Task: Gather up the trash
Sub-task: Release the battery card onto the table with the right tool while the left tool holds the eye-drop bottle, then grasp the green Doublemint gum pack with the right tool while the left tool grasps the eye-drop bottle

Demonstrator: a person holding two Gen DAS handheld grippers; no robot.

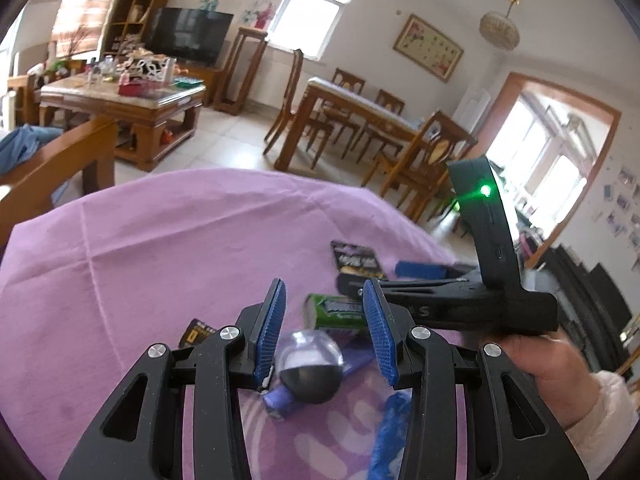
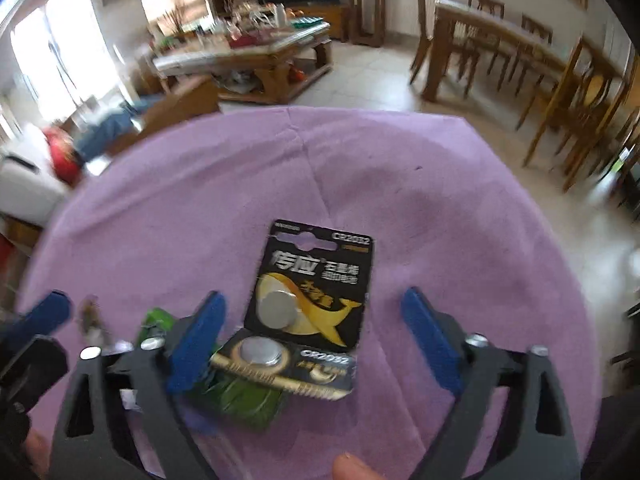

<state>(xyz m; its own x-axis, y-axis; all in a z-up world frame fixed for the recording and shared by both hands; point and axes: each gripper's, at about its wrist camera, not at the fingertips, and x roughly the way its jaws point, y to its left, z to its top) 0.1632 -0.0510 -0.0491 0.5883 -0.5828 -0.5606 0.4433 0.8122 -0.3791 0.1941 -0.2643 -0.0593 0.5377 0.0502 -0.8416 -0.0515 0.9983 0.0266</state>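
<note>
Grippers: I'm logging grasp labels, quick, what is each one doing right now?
Left gripper: jaws open, holding nothing, above the round clear-and-black ball.
Right gripper: jaws wide open, holding nothing, either side of the battery card.

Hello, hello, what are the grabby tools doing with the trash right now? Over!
Left tool open over the clear-and-black ball. Right tool open around the battery cards. Green wrapper underneath. Nothing grabbed yet.
</note>
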